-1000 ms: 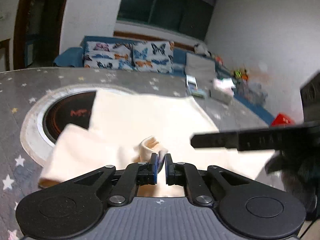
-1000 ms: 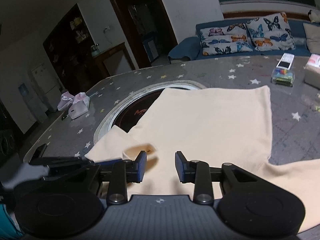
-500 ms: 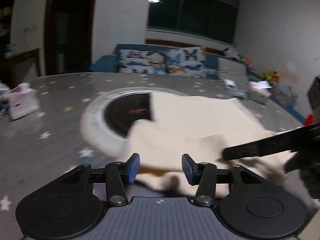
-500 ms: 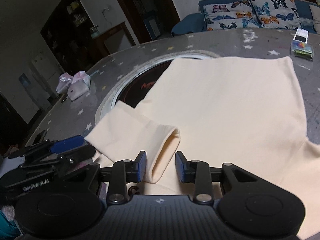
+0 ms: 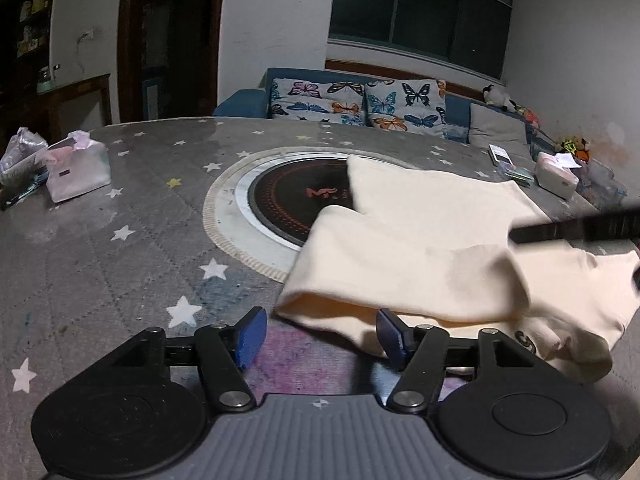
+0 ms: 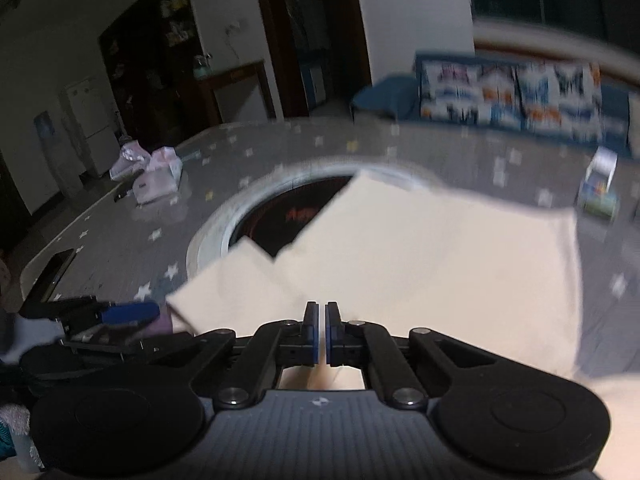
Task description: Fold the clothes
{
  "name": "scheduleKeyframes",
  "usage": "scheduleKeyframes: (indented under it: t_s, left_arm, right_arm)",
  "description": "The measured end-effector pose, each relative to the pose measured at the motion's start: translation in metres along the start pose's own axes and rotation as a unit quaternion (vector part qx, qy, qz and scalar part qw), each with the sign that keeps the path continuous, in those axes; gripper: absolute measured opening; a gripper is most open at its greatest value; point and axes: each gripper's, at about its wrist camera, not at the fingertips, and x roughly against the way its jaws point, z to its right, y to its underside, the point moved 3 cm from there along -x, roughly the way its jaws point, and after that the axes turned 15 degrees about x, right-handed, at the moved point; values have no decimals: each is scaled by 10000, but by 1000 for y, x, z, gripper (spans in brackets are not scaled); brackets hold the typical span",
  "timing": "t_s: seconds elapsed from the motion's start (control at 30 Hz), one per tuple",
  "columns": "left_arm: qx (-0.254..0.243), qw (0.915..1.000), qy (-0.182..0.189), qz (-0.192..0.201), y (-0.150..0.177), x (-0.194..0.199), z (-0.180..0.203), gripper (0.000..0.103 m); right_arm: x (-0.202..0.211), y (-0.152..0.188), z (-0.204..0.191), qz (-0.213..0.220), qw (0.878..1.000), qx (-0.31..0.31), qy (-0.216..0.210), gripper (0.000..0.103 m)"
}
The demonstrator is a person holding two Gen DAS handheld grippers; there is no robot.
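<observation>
Both wrist views skim low across the table (image 5: 120, 240), sharing its garment (image 5: 420, 240).

Cream garment (image 5: 420, 240); grey star-patterned tablecloth (image 5: 120, 240); butterfly-print cushions (image 5: 360, 104) at twelve o'clock; blue gripper pads (image 5: 250, 334).

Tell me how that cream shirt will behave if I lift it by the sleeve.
The shirt looks floppy: its sleeve lies doubled over in soft curves, so it will probably droop. It seems light and thin, lying nearly flat. The right gripper looks shut on cloth; the rest would probably drag along.
</observation>
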Motion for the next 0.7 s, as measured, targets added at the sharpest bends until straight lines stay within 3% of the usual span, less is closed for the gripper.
scheduleKeyframes:
  t_s: [0.2, 0.5, 0.7]
  left_arm:
    - [-53, 9999, -88, 31, 3, -3, 5, 65]
    - [-55, 9999, -117, 19, 5, 1, 4, 68]
    - [-64, 9999, -132, 33, 6, 1, 5, 72]
  right_arm:
    - [19, -29, 5, 294, 9991, 231, 177, 3]
    - [-18, 19, 5, -439, 9976, -509, -181, 30]
    - [-27, 32, 0, -621, 9954, -651, -329, 29]
